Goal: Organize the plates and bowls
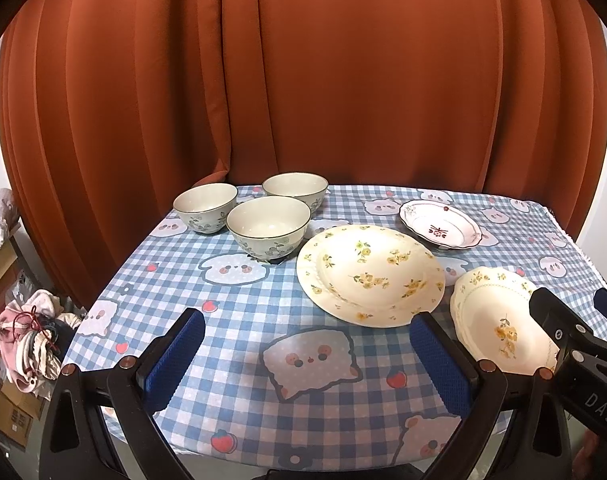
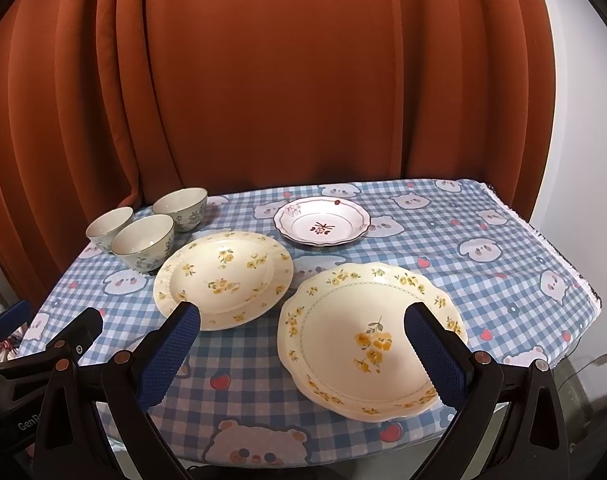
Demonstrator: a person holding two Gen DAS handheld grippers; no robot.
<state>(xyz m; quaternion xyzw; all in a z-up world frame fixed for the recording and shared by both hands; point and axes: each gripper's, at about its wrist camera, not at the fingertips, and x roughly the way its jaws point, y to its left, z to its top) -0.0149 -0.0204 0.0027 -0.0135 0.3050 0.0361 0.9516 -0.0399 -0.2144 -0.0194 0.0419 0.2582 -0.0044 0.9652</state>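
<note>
Three pale bowls with blue leaf prints (image 1: 267, 224) (image 2: 143, 242) stand close together at the table's back left. A round cream plate with yellow flowers (image 1: 369, 274) (image 2: 223, 278) lies mid-table. A scalloped cream plate with yellow flowers (image 1: 499, 328) (image 2: 367, 340) lies front right. A small white dish with red marks (image 1: 441, 224) (image 2: 322, 220) sits at the back. My left gripper (image 1: 307, 344) is open and empty above the front edge. My right gripper (image 2: 303, 340) is open and empty, hovering over the near side of the scalloped plate; it also shows in the left wrist view (image 1: 571, 312).
The table wears a blue checked cloth with bear prints (image 1: 239, 304) (image 2: 483, 264). A rust-red curtain (image 1: 303, 80) hangs right behind it. Clothes and cardboard boxes (image 1: 27, 340) lie on the floor to the left. A white wall (image 2: 575, 120) stands to the right.
</note>
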